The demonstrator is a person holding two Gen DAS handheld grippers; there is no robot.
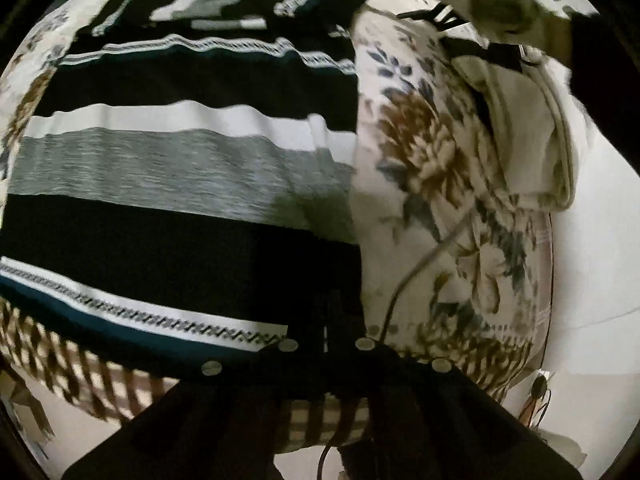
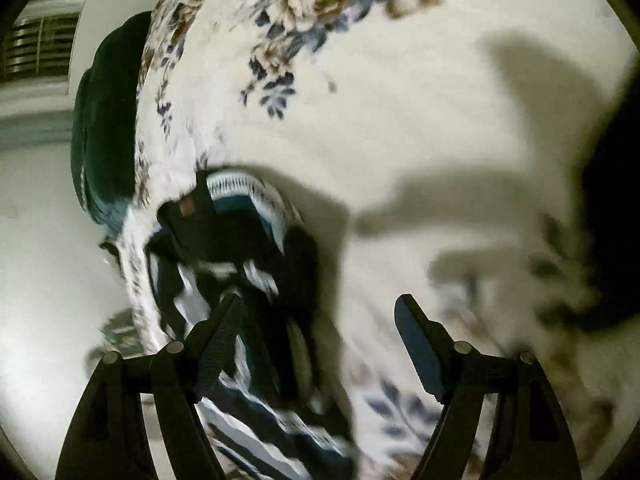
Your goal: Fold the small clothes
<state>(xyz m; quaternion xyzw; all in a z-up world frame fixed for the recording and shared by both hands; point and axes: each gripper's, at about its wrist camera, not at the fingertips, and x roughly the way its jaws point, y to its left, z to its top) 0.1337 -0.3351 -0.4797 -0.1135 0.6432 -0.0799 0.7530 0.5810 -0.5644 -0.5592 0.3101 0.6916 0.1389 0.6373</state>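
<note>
So the striped shirt (image 1: 180, 168) is lying spread out on the floral bedsheet (image 1: 432, 168), bands of black, white, grey and teal running across it. In the left wrist view the left gripper (image 1: 326, 320) points steeply down at the shirt's right edge near the hem, and its jaws are pressed together. They look pinched on the dark fabric there, but that corner is so black I honestly can't tell if cloth is actually caught between the pads. A thin cable (image 1: 420, 264) trails across the sheet just beside it, and a cream garment (image 1: 528, 136) sits bunched up further right, well apart from the shirt.

Right wrist view is pretty blurry. The right gripper (image 2: 320, 320) has its fingers (image 2: 218, 340) spread wide with nothing held. The left finger hangs over the rumpled striped shirt (image 2: 240, 400), the right one over bare sheet (image 2: 400, 120).
</note>
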